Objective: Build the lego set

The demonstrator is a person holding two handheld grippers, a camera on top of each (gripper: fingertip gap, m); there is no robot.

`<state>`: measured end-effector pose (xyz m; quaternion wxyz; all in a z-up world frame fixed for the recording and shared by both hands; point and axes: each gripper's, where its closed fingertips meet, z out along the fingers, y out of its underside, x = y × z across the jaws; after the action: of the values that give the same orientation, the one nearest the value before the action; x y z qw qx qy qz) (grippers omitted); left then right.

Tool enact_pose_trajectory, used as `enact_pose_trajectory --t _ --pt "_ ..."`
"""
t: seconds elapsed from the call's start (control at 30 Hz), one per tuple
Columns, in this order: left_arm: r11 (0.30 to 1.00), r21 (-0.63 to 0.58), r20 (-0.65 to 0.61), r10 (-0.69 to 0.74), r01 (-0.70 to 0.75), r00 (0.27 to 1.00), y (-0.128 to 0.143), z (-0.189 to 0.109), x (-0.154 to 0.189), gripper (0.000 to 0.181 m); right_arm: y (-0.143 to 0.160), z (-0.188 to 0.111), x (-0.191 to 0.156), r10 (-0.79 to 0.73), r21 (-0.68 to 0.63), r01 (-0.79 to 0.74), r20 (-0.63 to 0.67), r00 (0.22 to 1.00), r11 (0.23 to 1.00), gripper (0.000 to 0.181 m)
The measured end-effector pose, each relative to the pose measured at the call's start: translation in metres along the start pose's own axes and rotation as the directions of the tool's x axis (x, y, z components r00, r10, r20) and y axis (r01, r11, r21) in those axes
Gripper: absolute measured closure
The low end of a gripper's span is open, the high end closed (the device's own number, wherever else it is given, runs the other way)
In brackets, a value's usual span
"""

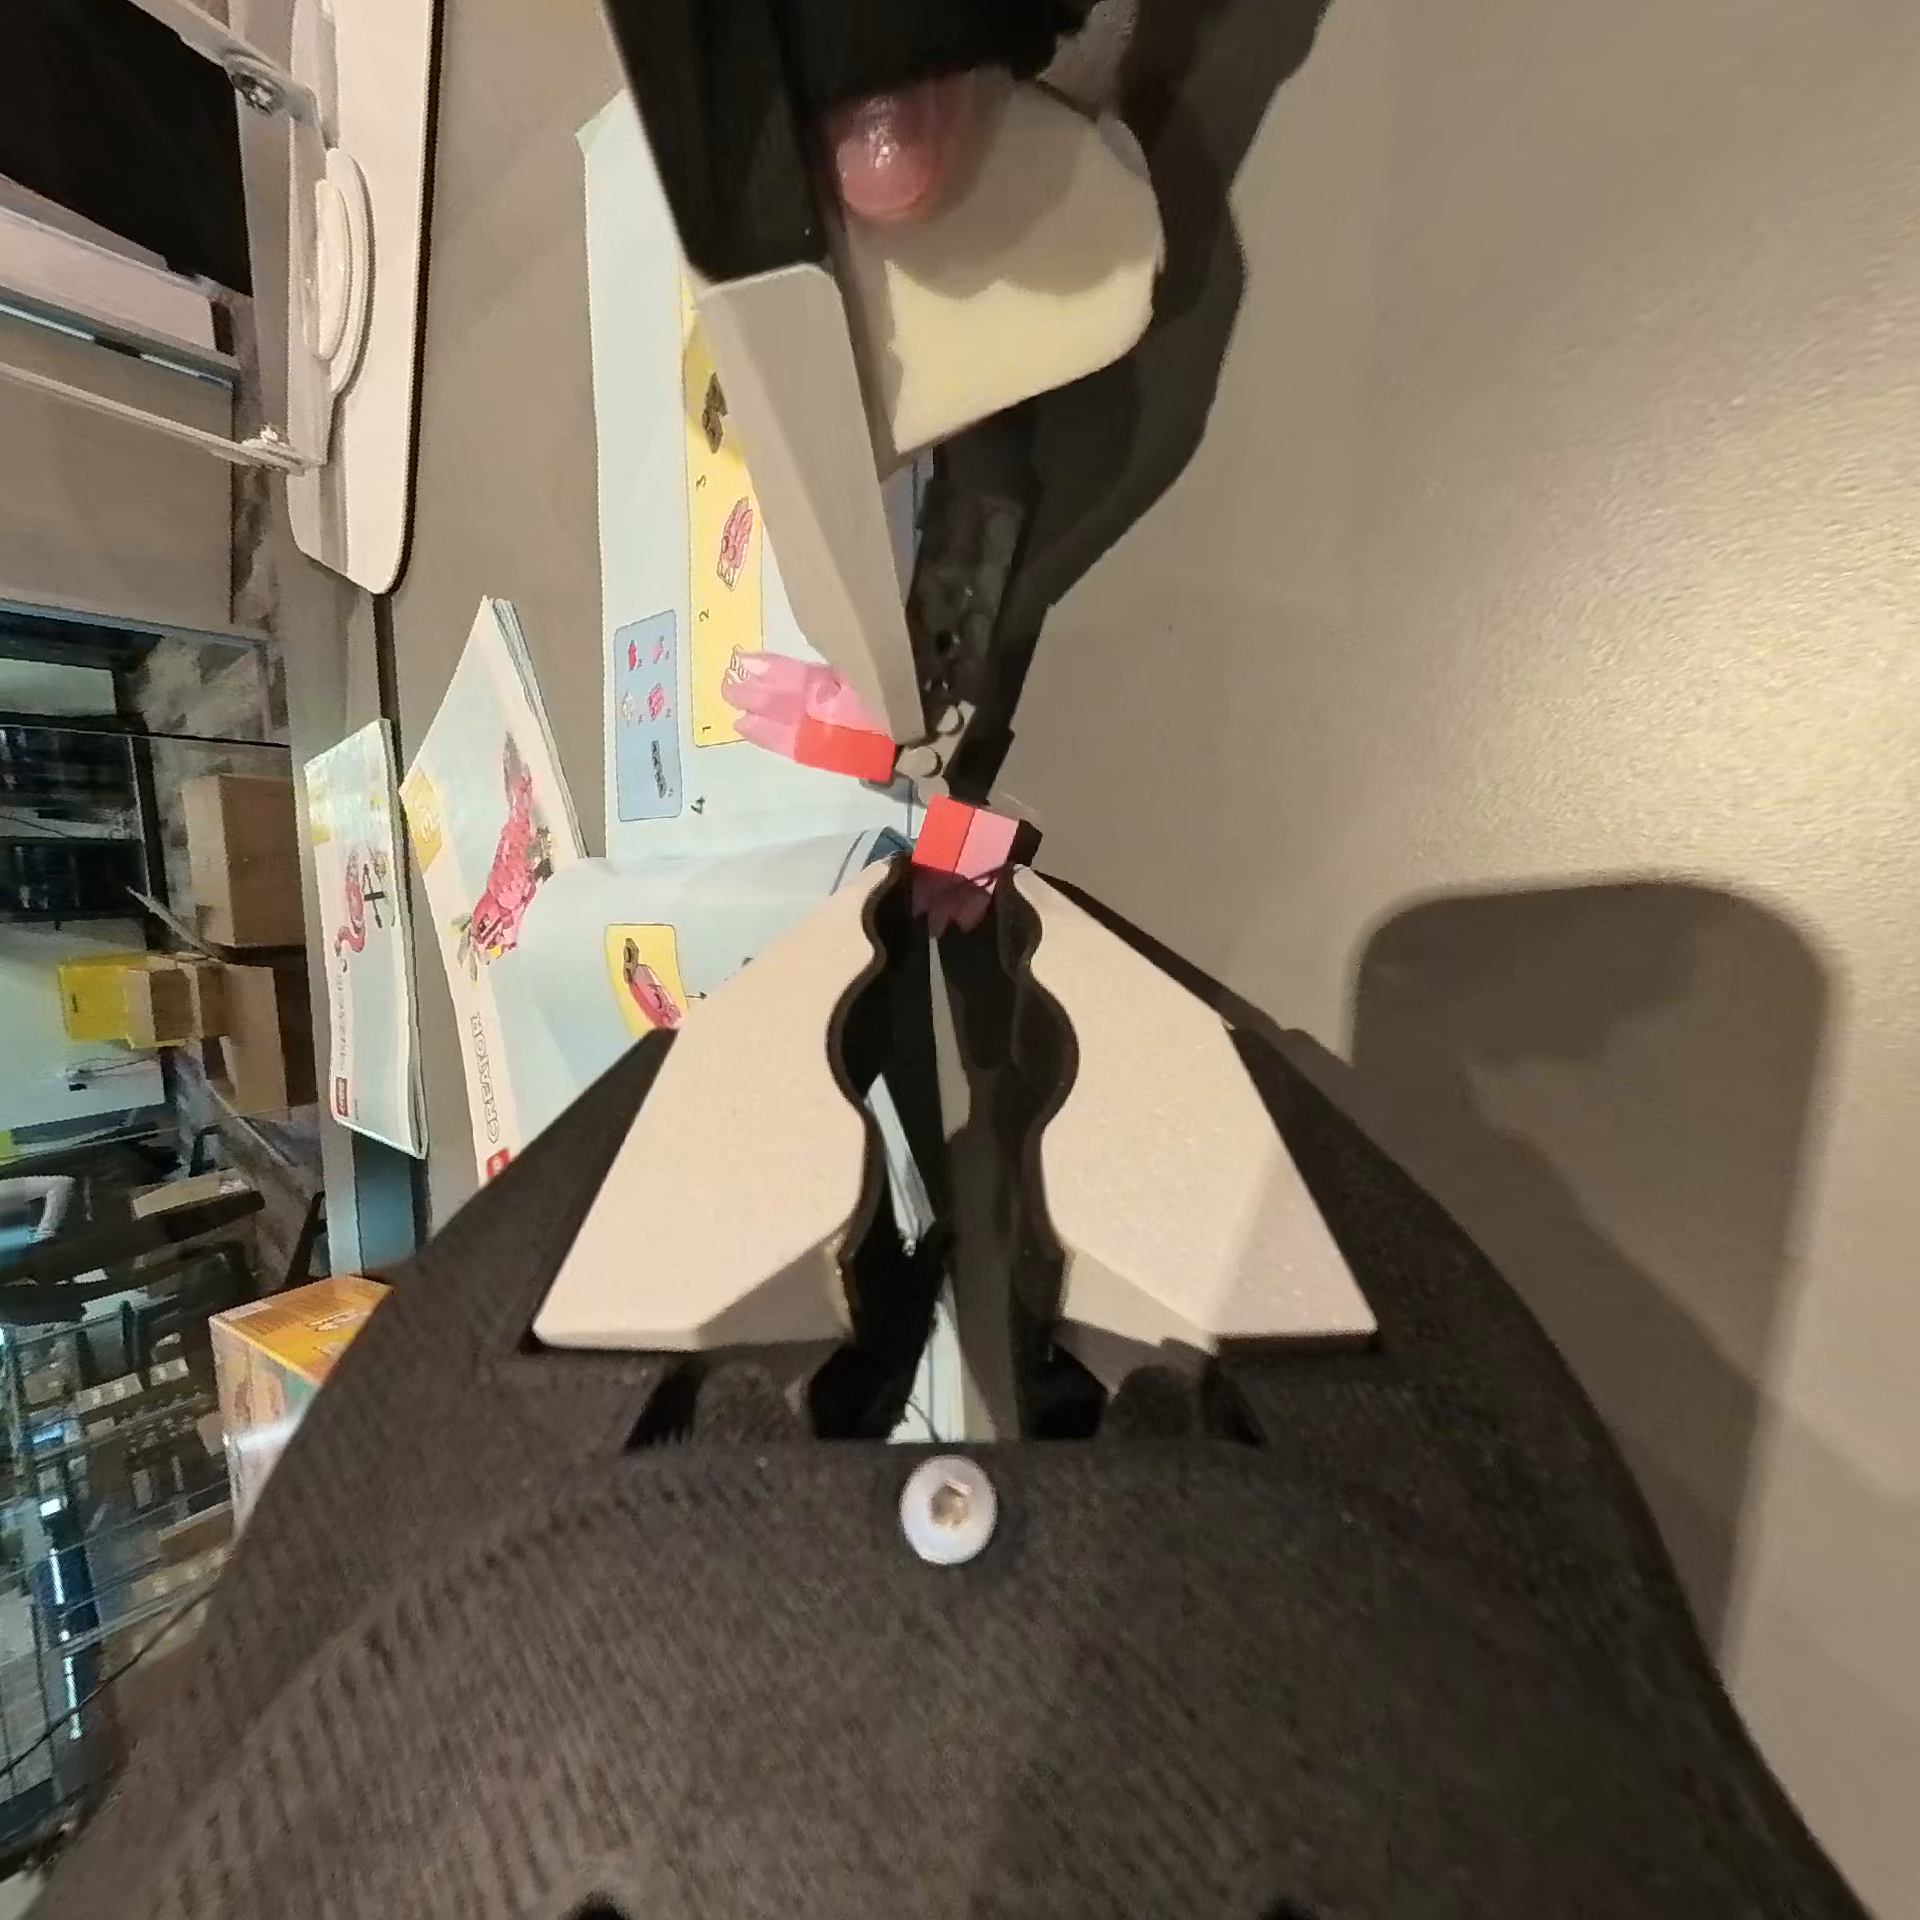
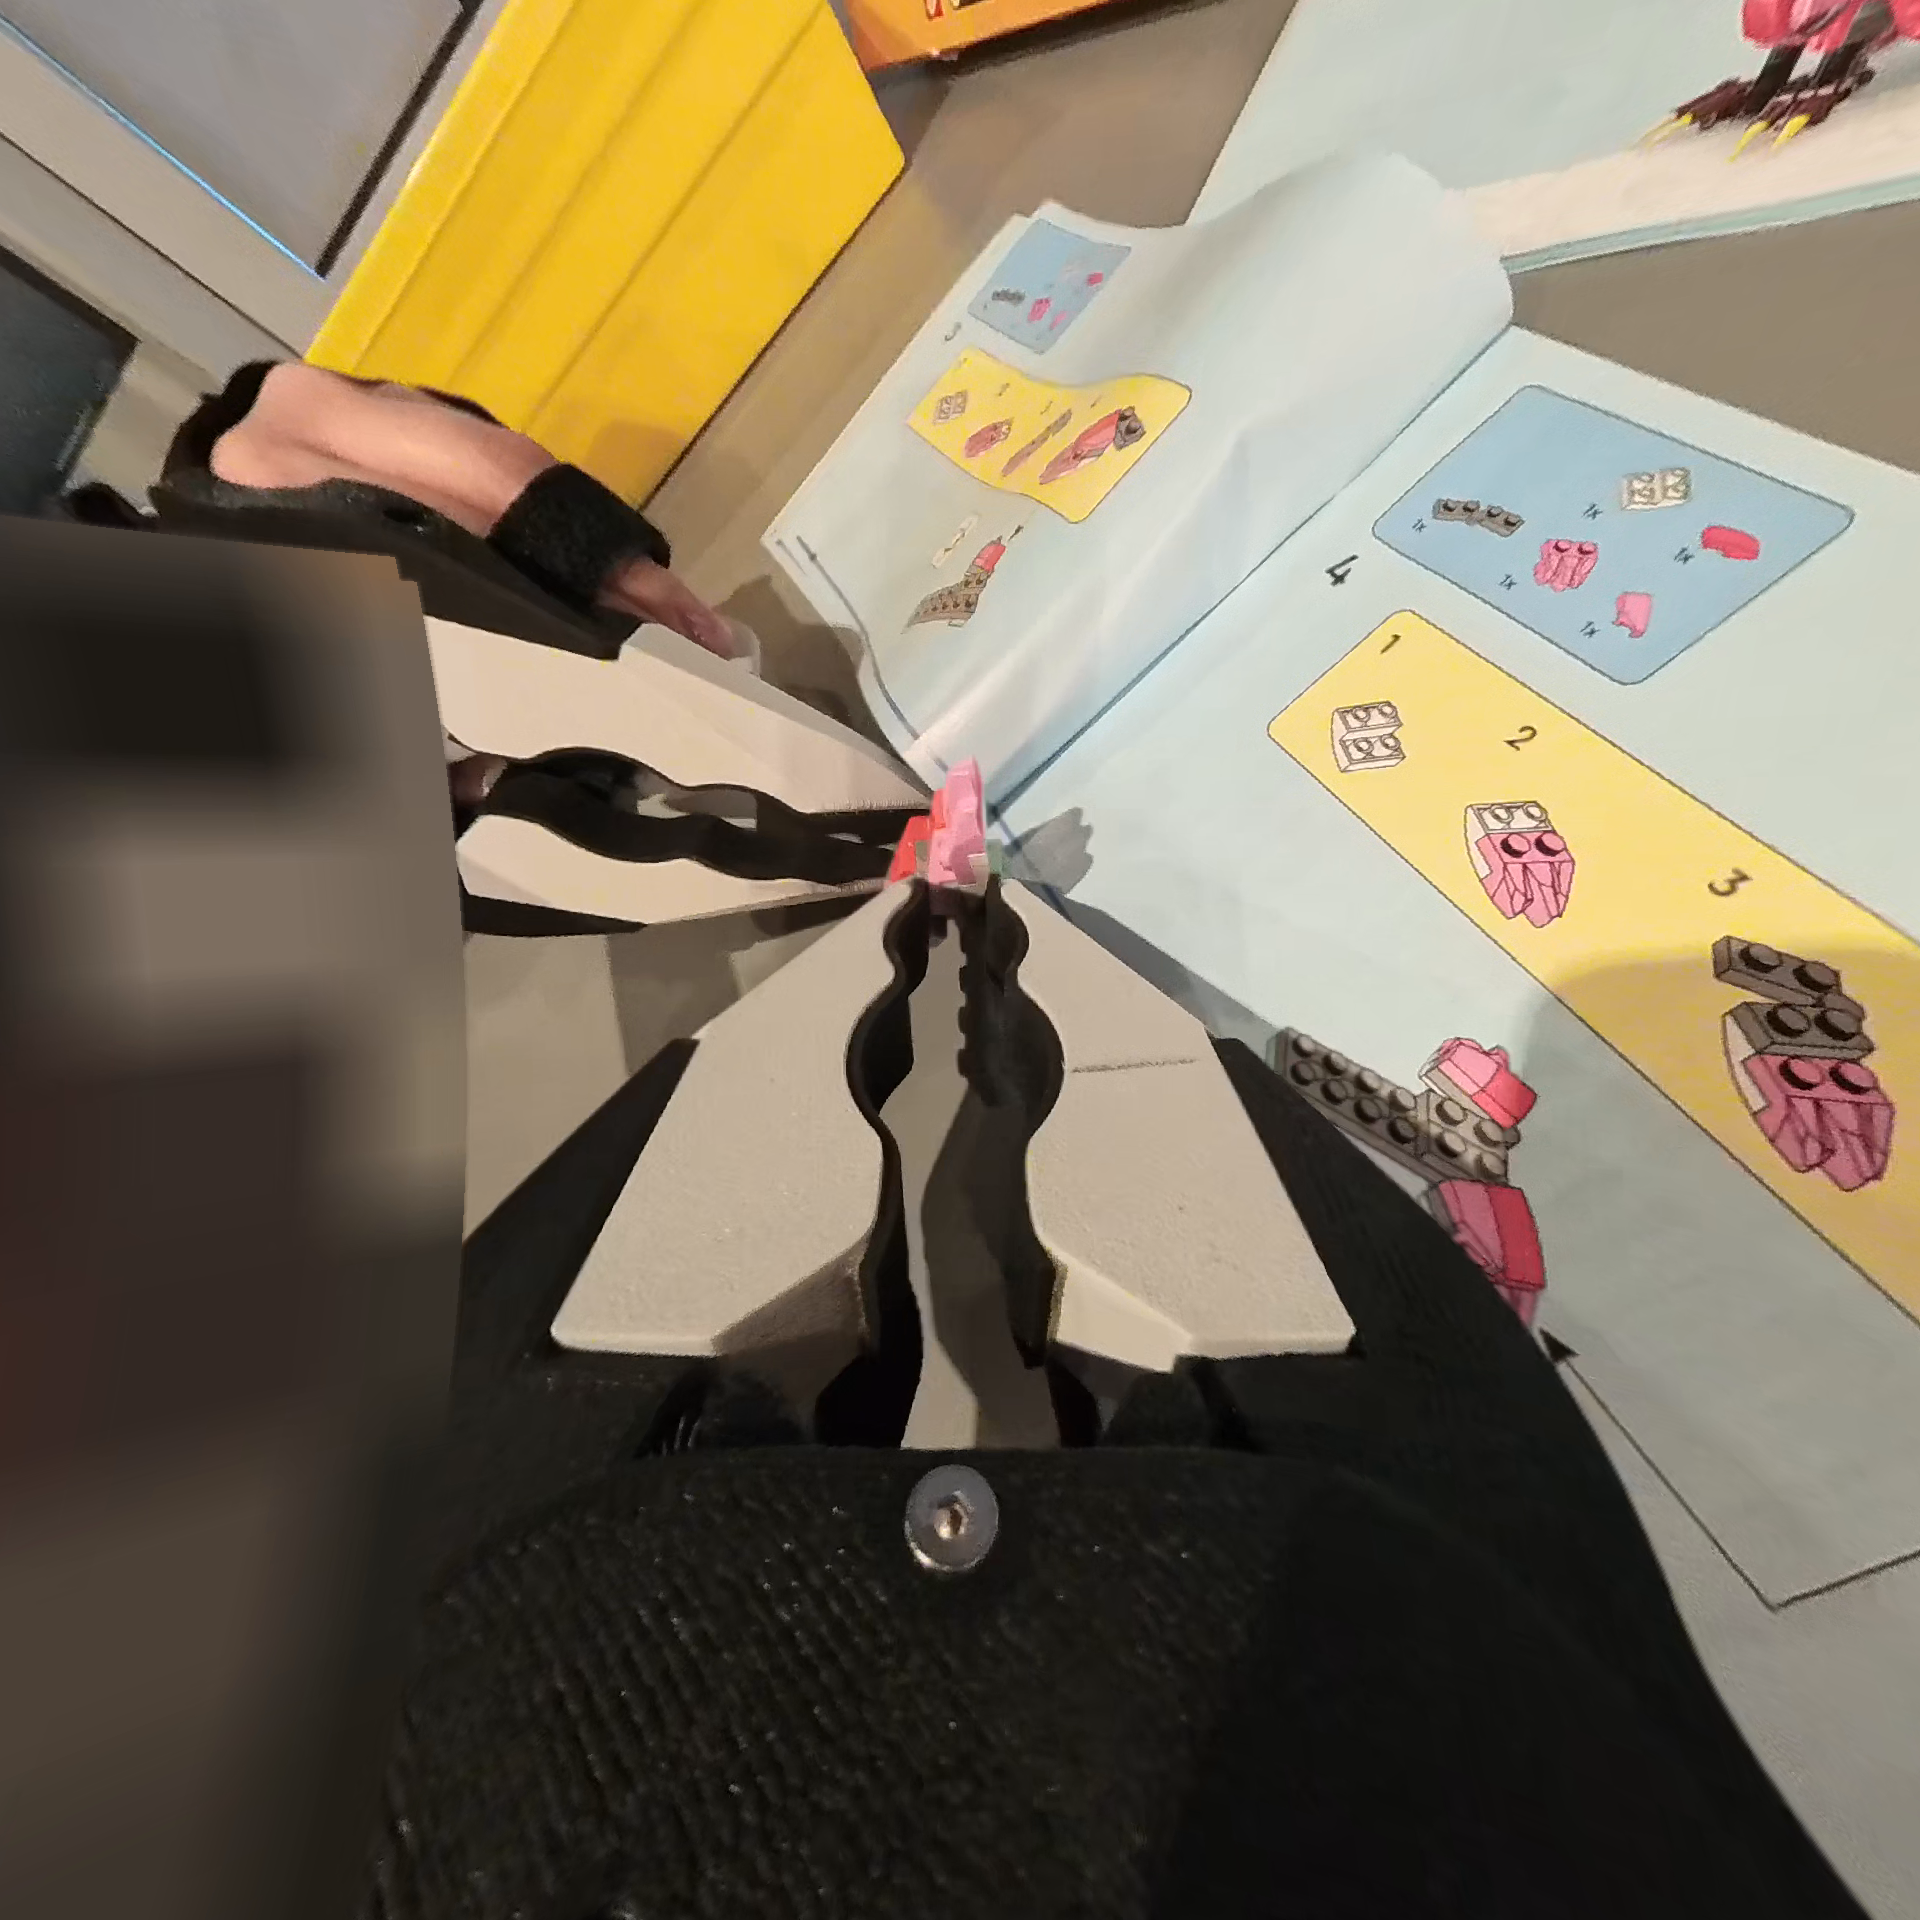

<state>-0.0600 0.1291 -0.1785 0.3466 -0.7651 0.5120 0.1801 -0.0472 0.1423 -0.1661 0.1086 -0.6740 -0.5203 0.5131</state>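
In the left wrist view my left gripper (image 1: 956,883) is shut on a small red, pink and black brick assembly (image 1: 971,836). My right gripper (image 1: 935,753) comes in from above, shut on a pink and red assembly with a grey plate (image 1: 821,717). The two assemblies sit almost against each other, held above the grey table (image 1: 1507,520). In the right wrist view my right gripper (image 2: 951,899) pinches the pink piece (image 2: 958,826), and my left gripper (image 2: 904,847) meets it from the left with its red piece (image 2: 914,836). Whether the pieces are joined is hidden.
An open instruction booklet (image 2: 1558,748) lies under the grippers and also shows in the left wrist view (image 1: 649,499). Two closed booklets (image 1: 499,831) lie beside it. A yellow box (image 2: 623,239) stands at the back. A gloved hand (image 2: 416,457) holds the left gripper. The grippers are tip to tip, or close to it.
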Motion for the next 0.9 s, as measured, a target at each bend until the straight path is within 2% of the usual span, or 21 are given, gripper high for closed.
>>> enact_pose_trajectory --t 0.03,0.37,0.57,0.67,0.9 --pt "1.0 0.0 0.0 -0.013 0.013 1.0 0.0 0.0 0.0 0.166 0.0 0.0 0.0 0.011 0.003 -0.011 0.0 1.0 1.0 0.173" --pt "0.991 -0.002 0.01 -0.137 0.137 0.991 0.002 0.0 0.0 0.166 -0.006 -0.001 0.001 0.124 0.069 -0.124 0.006 0.992 0.99 0.171" --pt "0.983 0.004 -0.004 -0.182 0.182 0.983 0.003 0.0 -0.001 0.166 -0.012 -0.003 -0.006 0.221 0.104 -0.231 0.097 0.97 0.967 0.165" --pt "0.985 0.018 0.007 -0.174 0.174 0.985 0.003 0.0 -0.001 0.166 -0.011 -0.003 -0.007 0.204 0.096 -0.213 0.097 0.974 0.972 0.163" --pt "0.986 0.025 0.016 -0.168 0.167 0.986 0.005 -0.001 -0.001 0.166 -0.001 0.003 -0.005 0.083 0.028 -0.083 -0.008 0.996 0.996 0.161"
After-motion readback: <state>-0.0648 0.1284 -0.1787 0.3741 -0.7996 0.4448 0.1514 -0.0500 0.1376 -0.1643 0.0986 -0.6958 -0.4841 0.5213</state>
